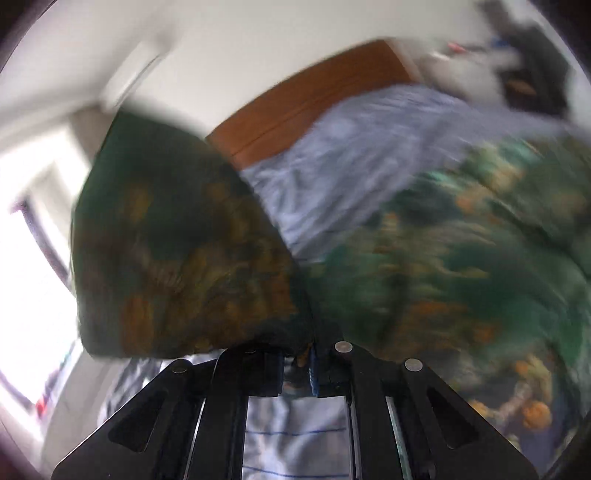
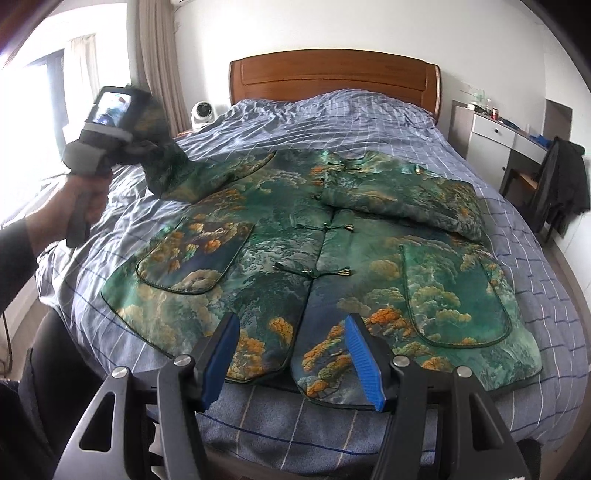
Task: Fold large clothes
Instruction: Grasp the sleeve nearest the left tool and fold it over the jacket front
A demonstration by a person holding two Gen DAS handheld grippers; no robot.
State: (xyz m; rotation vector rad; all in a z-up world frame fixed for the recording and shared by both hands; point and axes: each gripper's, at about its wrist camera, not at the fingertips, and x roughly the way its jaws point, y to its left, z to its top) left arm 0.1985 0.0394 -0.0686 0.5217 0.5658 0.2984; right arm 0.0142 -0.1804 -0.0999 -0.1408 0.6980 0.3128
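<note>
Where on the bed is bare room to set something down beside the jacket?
Bare quilt lies between the headboard and the jacket's collar, down the bed's right edge past the folded sleeve, and along the foot under the open right gripper. The left side is crowded: the left gripper holds the other sleeve raised.

A bed point(image 2: 388, 122) with a blue checked cover fills the space ahead of the right jaws and runs beneath them. Beyond it stands a wooden headboard point(image 2: 334, 74) against a white wall point(image 2: 314, 26). Up and left of the jaws, beige curtains point(image 2: 159, 55) hang beside a bright window point(image 2: 40, 85) that floods that side with daylight. A small white fan point(image 2: 202, 112) sits left of the headboard. To the right of the jaws stand a white drawer unit point(image 2: 493, 144) and a chair point(image 2: 554, 188) draped in dark clothing.
</note>
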